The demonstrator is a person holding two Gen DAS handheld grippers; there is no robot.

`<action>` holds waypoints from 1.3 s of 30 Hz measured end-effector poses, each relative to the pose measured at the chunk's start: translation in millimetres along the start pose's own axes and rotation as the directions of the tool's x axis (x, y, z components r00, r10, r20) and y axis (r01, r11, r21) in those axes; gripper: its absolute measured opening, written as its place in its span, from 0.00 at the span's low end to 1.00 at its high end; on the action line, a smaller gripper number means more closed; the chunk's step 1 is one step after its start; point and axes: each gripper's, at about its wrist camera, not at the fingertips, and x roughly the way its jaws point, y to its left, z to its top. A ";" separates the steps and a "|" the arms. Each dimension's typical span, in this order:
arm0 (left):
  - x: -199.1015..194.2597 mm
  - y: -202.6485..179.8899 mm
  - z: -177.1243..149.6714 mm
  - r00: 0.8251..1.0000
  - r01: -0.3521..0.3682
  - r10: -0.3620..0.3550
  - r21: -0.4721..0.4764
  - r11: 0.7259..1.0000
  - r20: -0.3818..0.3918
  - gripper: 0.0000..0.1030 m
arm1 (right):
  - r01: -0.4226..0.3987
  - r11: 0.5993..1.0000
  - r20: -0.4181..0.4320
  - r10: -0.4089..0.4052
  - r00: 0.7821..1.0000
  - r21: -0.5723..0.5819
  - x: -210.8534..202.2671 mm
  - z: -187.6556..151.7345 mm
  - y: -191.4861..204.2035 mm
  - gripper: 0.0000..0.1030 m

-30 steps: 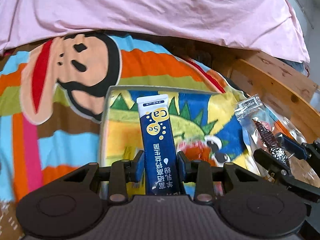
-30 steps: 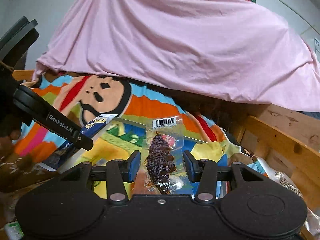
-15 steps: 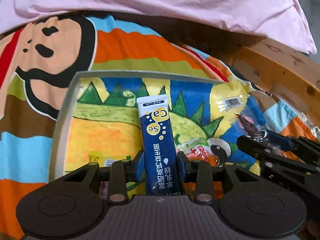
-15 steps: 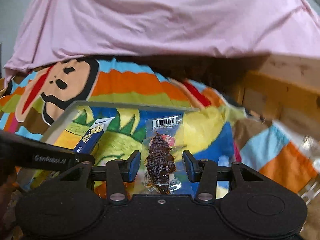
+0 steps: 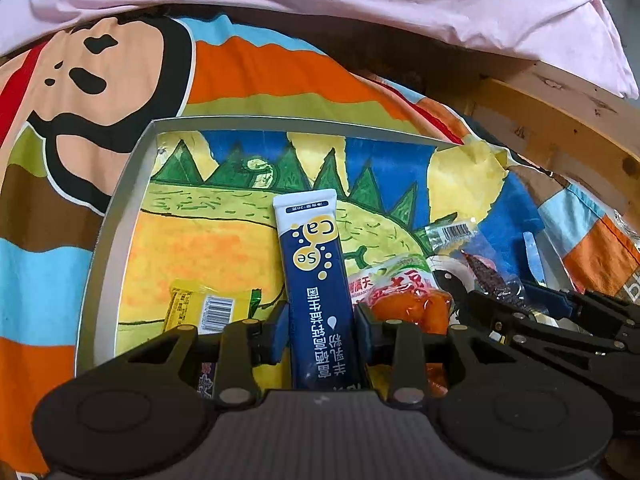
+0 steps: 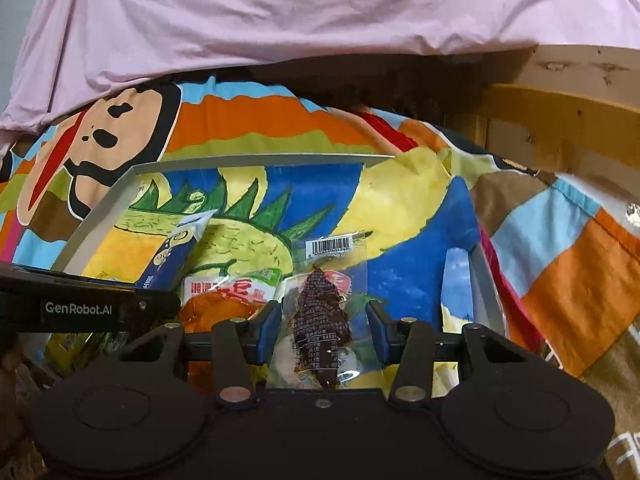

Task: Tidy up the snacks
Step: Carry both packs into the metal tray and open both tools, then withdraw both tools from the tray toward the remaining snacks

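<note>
Snacks are held one to each tool, both above the open box (image 5: 120, 216) with the dinosaur drawing on its floor. The navy sachet (image 5: 318, 280) sits clamped between the fingers of the left gripper (image 5: 320, 328), its long axis running straight forward along them, its printed end pointing at the far wall. The clear pouch of dark dried food (image 6: 322, 312) lies the same way in the right gripper (image 6: 322, 326), barcode end forward; its blue pads stand a little off the pouch's visible edges, so whether they press it I cannot tell.

Both packets hang over the near part of the box, so the coming move is probably a short drop. Just right of the left tool's tip, and just left of the right tool's, an orange packet (image 5: 404, 300) already rests on the floor. A yellow packet (image 5: 204, 308) lies left of the left tool.

The two tools are close side by side; each shows in the other's view, so they could knock as they let go. Beyond the box spread a striped cartoon blanket (image 6: 248, 124) and pink sheet (image 6: 280, 12).
</note>
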 end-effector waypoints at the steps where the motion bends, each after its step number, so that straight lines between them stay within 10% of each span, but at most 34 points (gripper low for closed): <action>1: -0.6 0.3 -1.1 1.000 -0.002 0.002 -0.002 1.000 0.003 0.37 | -0.001 1.000 -0.001 0.001 1.000 0.000 -0.2 -0.4 0.3 0.47; 16: -3.5 4.8 -10.7 1.000 -0.012 0.012 -0.037 0.999 0.016 0.39 | 0.007 1.000 -0.042 -0.007 0.999 -0.011 6.4 -3.8 3.5 0.52; 39: -108.0 -5.6 -11.0 0.978 -0.018 0.040 -0.107 0.994 0.206 0.99 | 0.068 0.997 0.156 -0.061 0.986 -0.042 -110.1 27.7 0.3 0.98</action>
